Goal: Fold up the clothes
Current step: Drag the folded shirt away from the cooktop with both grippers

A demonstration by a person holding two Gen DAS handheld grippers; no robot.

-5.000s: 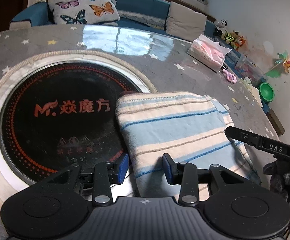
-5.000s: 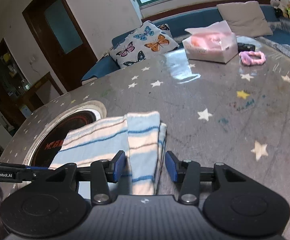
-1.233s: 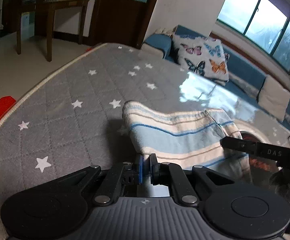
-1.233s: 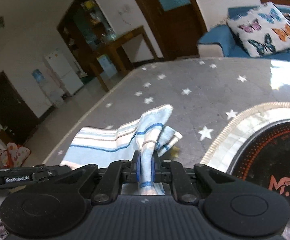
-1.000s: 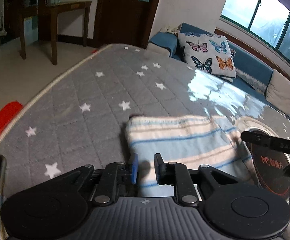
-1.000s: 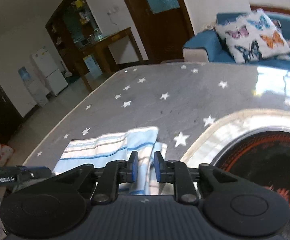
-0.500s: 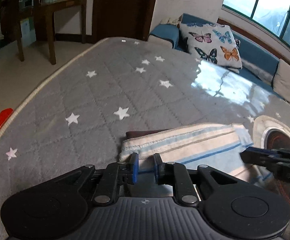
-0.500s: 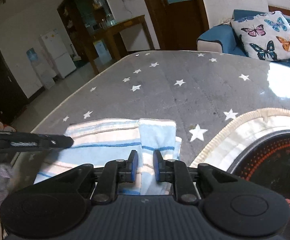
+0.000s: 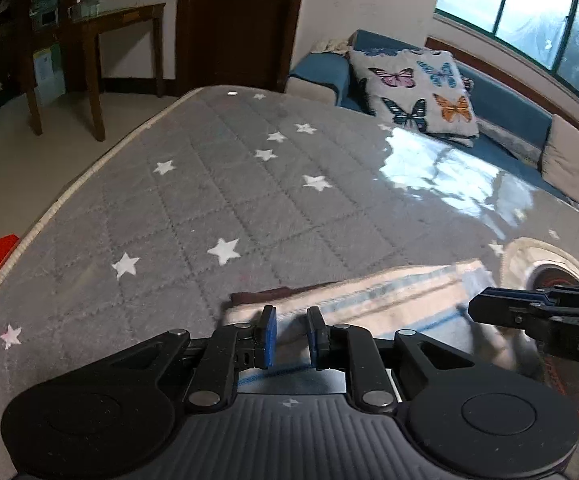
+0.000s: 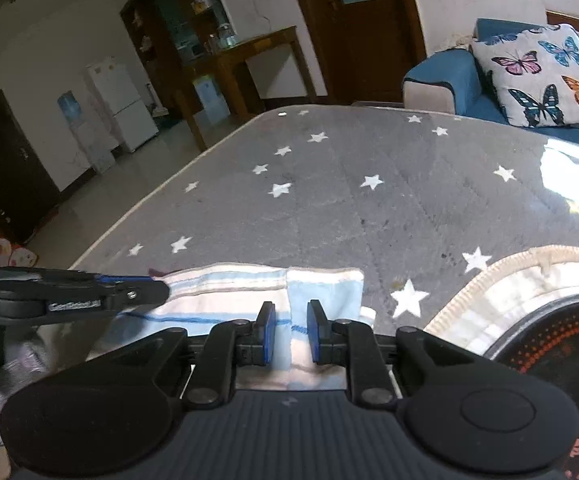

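Note:
A folded garment with light blue and cream stripes (image 9: 385,296) lies flat on the grey star-patterned table cover (image 9: 249,184). My left gripper (image 9: 289,338) is open, its jaws a small gap apart, just over the garment's near left edge. My right gripper (image 10: 289,334) is open the same way, over the garment (image 10: 249,284) near its right end. Neither holds the cloth. The right gripper also shows at the right of the left wrist view (image 9: 529,312), and the left gripper at the left of the right wrist view (image 10: 89,296).
A round black inset with orange print and a cream rim (image 10: 529,320) sits in the table to the right of the garment. A blue sofa with a butterfly cushion (image 9: 417,92) stands beyond the far edge. The table's left edge (image 9: 69,196) drops to the floor.
Both grippers carried the garment off the black inset to the grey cover, let go of it, and now hover low and open over its near edge.

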